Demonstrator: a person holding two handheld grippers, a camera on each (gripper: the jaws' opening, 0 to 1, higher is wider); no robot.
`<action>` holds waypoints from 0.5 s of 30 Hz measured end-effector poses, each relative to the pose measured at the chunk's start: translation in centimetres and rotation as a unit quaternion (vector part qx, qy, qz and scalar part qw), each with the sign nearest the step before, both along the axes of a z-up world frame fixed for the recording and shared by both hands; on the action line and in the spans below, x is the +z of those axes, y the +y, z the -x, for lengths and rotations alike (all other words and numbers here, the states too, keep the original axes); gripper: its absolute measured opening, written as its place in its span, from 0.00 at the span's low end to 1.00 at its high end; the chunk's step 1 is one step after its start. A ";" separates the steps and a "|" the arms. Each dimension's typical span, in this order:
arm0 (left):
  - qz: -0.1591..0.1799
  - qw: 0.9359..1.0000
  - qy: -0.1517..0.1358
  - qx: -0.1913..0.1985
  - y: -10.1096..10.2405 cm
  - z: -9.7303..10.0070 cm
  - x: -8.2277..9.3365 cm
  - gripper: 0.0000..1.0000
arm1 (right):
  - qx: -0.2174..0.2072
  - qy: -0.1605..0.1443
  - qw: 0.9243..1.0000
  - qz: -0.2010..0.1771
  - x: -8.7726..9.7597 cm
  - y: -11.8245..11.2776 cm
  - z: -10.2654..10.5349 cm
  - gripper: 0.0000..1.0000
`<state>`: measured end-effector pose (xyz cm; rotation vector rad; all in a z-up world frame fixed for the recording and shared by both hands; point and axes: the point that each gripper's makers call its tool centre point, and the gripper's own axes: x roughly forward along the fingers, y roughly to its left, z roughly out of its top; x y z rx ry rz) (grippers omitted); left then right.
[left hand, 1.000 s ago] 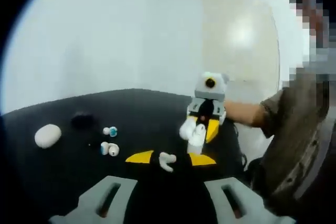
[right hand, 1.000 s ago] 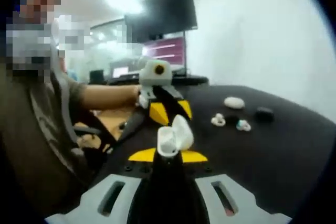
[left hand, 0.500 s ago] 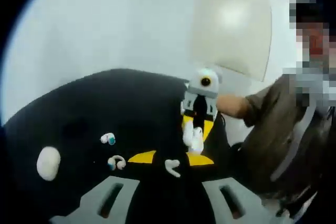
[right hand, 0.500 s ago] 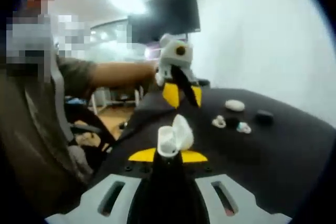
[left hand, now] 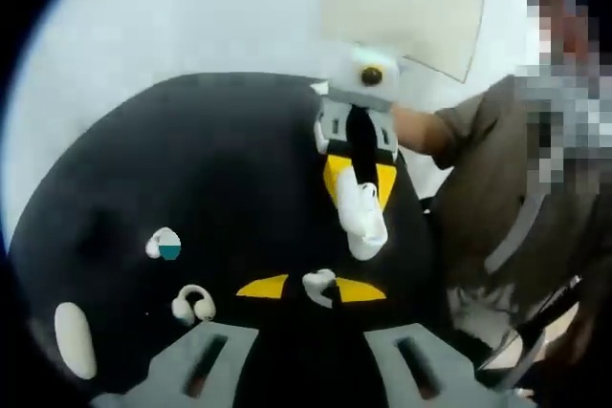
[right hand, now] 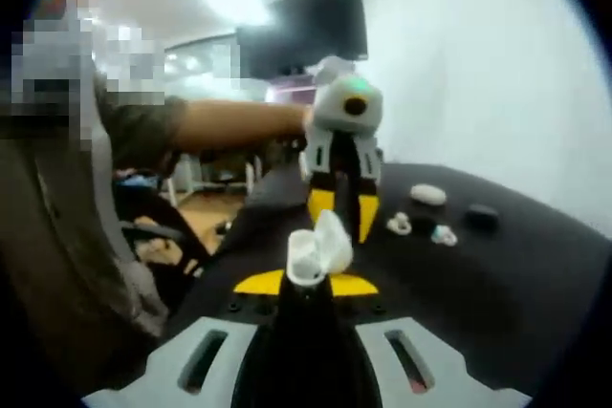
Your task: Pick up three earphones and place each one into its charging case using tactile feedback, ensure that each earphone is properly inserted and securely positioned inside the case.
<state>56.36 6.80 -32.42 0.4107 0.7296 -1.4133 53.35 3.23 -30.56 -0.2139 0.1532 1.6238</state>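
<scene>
Between the left tongs (left hand: 319,286), clamped at the yellow tips, sits a white earphone (left hand: 317,284); two more earphones (left hand: 192,305) lie on the black counter (left hand: 239,169) to their left. Ahead, the right tongs (right hand: 306,282) grip an open white charging case (right hand: 318,247).

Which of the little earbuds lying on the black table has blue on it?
The earbud farther from the left gripper; the nearer earbud is all white.
</scene>
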 end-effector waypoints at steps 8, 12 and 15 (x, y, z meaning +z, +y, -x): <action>0.086 0.994 0.029 0.065 -0.1 0.7 0.7 0.08 | 0.001 -0.001 1.000 -0.001 0.0 -0.1 -0.4 0.17; 0.149 0.981 -0.042 0.115 2.1 -0.7 2.8 0.08 | 0.001 0.003 1.000 -0.001 0.0 -0.1 -0.5 0.17; 0.140 0.978 -0.087 0.126 3.0 -0.2 3.0 0.08 | 0.001 0.002 1.000 -0.001 -0.1 -0.1 -0.5 0.17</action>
